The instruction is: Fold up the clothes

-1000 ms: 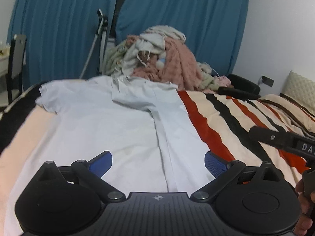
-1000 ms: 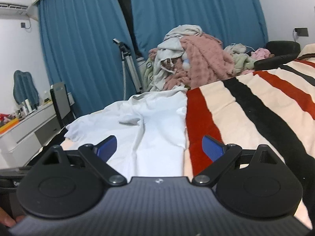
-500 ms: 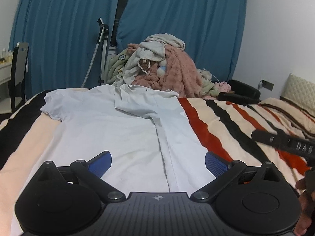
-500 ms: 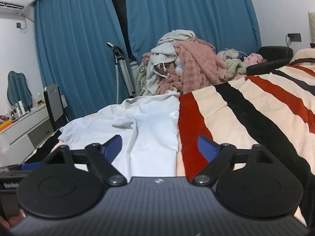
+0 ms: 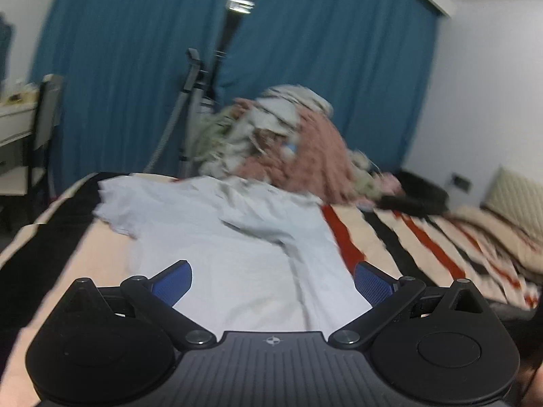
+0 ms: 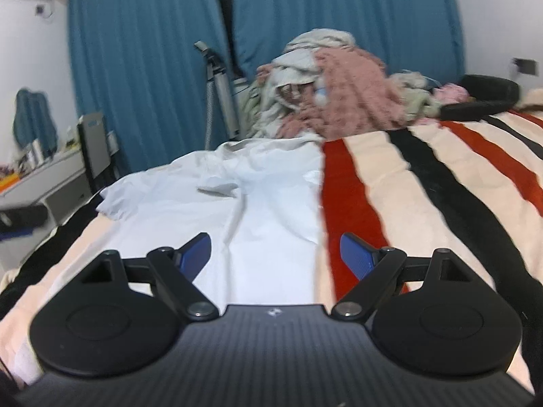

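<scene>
A white T-shirt (image 5: 230,237) lies spread on the striped bedspread, its right side folded inward along a lengthwise crease, one sleeve out to the left. The same T-shirt (image 6: 258,203) fills the left half of the bed in the right wrist view. My left gripper (image 5: 273,279) hangs open just above the shirt's near part, nothing between its blue pads. My right gripper (image 6: 275,254) is also open over the shirt's near right edge, beside the red stripe. Both views are blurred by motion.
A heap of unfolded clothes (image 5: 292,149) with a pink fleece (image 6: 353,91) sits at the bed's far end before blue curtains (image 5: 135,68). The striped bedspread (image 6: 441,203) extends to the right. A desk and chair (image 6: 91,142) stand left of the bed; a vacuum (image 5: 190,101) leans behind.
Both grippers have lifted and pulled back from the shirt, the left view swinging right and the right view rising. The shirt lies as before. Both stay open.
</scene>
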Tool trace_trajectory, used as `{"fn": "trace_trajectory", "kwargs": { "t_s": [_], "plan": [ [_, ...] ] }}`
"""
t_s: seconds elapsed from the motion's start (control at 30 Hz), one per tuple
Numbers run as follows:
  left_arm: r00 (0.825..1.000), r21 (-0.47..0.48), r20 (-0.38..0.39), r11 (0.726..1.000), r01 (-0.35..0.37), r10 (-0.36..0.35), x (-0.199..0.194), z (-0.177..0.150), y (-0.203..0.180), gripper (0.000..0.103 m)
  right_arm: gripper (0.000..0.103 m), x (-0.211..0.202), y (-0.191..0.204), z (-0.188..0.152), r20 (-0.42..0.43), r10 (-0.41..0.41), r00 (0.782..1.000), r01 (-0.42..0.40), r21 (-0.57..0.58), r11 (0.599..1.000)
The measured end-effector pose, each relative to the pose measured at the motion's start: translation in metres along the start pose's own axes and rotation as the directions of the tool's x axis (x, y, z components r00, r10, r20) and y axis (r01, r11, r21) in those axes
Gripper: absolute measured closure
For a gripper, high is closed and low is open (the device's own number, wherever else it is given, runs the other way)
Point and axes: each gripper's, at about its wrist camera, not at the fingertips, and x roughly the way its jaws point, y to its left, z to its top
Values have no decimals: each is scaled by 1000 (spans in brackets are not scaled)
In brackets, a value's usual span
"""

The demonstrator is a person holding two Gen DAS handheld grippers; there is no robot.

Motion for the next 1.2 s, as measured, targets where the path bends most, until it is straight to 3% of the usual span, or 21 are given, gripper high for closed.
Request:
{"fn": "trace_trajectory", "kwargs": {
  "t_s": [0.2,0.37,0.43,0.53,0.73,0.83,0.87,0.9,0.93,1.03,1.2],
  "plan": [
    [994,-105,26,990,-99,103,0,9,64,0,24,93,64,22,-89,123,988,-135,-154,979],
    [969,-207,34,950,-234,246,14,7,110,0,24,189,144,36,-163,256,953,-288,-226,930],
    [947,-242,53,924,-296,317,17,8,124,0,25,225,179,38,-177,302,937,-341,-271,900],
    [905,-319,84,871,-373,418,17,8,145,0,25,267,220,34,-179,320,930,-363,-336,869],
    [832,-416,62,772,-481,552,34,1,173,0,25,350,301,27,-186,355,916,-401,-460,793],
    [825,-405,59,769,-495,562,45,0,173,0,30,377,321,25,-128,267,955,-295,-497,816],
    [823,-393,63,772,-500,565,49,0,172,0,52,383,321,27,-114,238,965,-263,-485,834],
    [821,-382,66,775,-504,567,53,0,171,0,84,389,321,29,-100,208,973,-231,-473,850],
    [821,-377,70,777,-504,566,56,0,170,0,93,392,319,32,-88,187,978,-206,-458,864],
    [830,-374,70,785,-493,554,63,0,167,0,96,388,308,46,-44,155,987,-159,-418,894],
    [848,-368,87,808,-460,523,59,-4,155,0,97,354,266,78,120,129,984,-77,-367,927]
  ]
}}
